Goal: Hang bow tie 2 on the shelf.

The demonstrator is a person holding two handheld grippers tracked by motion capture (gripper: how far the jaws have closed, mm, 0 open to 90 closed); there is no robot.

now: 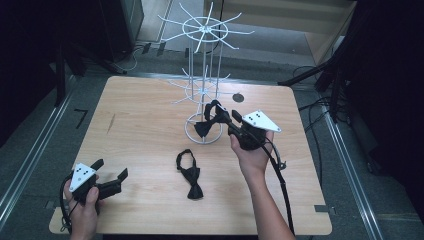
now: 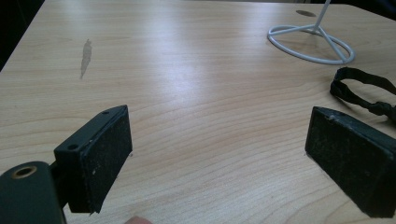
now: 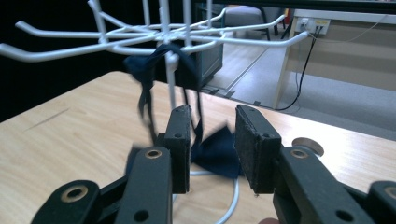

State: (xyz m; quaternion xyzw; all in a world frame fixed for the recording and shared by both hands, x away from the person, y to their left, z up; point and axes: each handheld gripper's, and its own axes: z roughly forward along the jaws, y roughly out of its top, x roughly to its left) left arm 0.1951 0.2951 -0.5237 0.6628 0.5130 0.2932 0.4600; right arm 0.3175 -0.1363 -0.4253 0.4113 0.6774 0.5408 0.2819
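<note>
From the high view we see the right hand-held gripper (image 1: 223,116) raised beside the white wire rack (image 1: 205,80), which stands at the back middle of the wooden counter (image 1: 145,125). A dark bow tie (image 1: 207,122) hangs by its strap from an arm of the rack's lower tier, its bow low over the rack's base ring, right at the tips of that gripper. A second bow tie (image 1: 189,175) lies flat on the counter in front of the rack, strap loop toward the rack and bow toward us. Our left hand-held gripper (image 1: 111,170) rests low at the near left corner, well apart from both ties, pointing right.

In the left gripper view, the left hand-held gripper (image 2: 219,154) stands wide open over bare wood with nothing between its pads. The lying tie's strap loop (image 2: 362,91) shows at the right, and the rack's base ring (image 2: 310,44) beyond it.

In the right gripper view, the right hand-held gripper (image 3: 212,140) is parted a little, its pads (image 3: 182,144) gripping nothing. The hanging bow tie (image 3: 212,154) is just past the tips, its bow showing through the gap and its strap (image 3: 147,102) running up over a rack arm (image 3: 116,46).
</note>
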